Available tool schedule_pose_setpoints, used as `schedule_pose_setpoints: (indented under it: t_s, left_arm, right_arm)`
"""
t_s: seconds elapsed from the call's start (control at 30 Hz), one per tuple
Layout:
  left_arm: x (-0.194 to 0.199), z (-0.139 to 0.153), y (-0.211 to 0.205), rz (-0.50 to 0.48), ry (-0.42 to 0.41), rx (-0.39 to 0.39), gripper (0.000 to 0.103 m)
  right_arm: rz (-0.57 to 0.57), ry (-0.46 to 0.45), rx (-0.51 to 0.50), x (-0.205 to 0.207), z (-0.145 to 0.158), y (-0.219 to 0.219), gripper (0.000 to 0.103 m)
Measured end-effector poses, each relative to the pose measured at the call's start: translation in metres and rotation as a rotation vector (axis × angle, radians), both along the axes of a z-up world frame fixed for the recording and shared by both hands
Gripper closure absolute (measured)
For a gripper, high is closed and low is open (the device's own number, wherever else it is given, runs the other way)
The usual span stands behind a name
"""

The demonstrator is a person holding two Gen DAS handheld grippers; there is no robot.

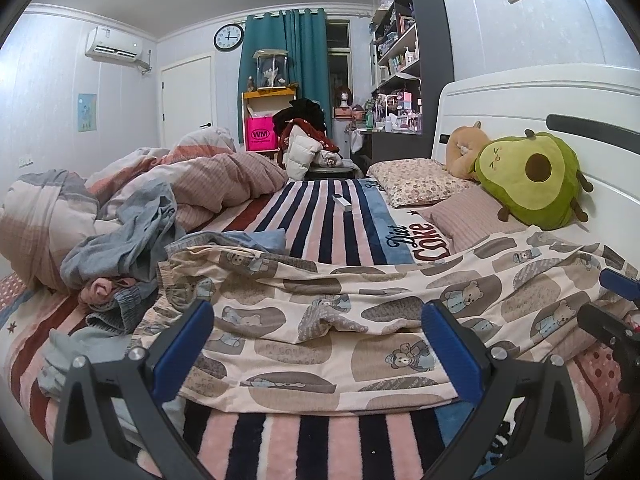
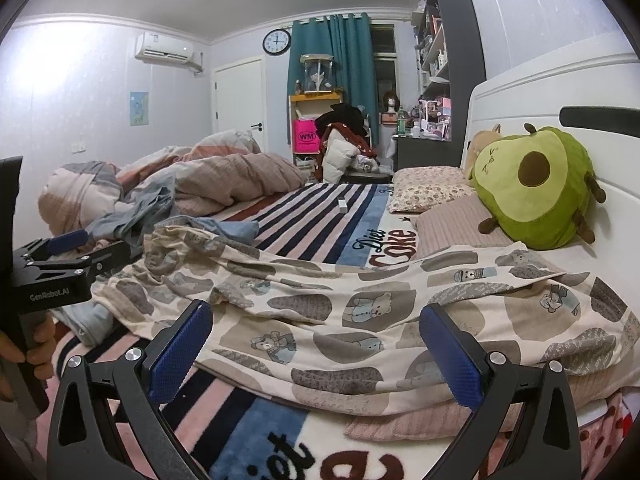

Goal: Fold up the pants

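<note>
tongs (image 1: 318, 342) (image 2: 316, 344) both spread wide, empty, over pants (image 1: 340, 320).

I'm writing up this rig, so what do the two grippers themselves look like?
Both the left gripper and right gripper have black angular frames with silver bolts and jaws faced in textured blue pads. White "GenRobot.AI" lettering marks the left one's body, seen from the right wrist.

- Your pants (image 1: 320, 320): cream, with grey-brown patches and small bears in pale blue.
- Your blanket (image 1: 320, 216): navy, pink and white stripes, with a blue band.
- Your plush avocado (image 1: 528, 176): green, with a brown pit.
- Your curtain (image 1: 296, 64): teal.
- Your left gripper (image 1: 318, 344) and right gripper (image 2: 316, 348): black, with blue pads.
</note>
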State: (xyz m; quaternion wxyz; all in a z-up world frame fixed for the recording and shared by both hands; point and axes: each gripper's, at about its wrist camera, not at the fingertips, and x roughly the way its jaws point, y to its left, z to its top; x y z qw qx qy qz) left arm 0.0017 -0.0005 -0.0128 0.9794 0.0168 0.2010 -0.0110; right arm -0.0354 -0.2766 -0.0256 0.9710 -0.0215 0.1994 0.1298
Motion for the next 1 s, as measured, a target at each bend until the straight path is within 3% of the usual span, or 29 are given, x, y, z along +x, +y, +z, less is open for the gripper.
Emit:
schedule_pose_setpoints:
  t_s: [0.47, 1.0]
  left_arm:
    - [0.000, -0.001, 0.004, 0.014, 0.006, -0.011, 0.001]
    - [-0.002, -0.002, 0.012, 0.007, -0.005, -0.024, 0.001]
  right_arm:
    - [-0.002, 0.029, 0.042, 0.007, -0.001, -0.010, 0.000]
    - [-0.026, 0.086, -0.011, 0.037, -0.017, -0.012, 0.000]
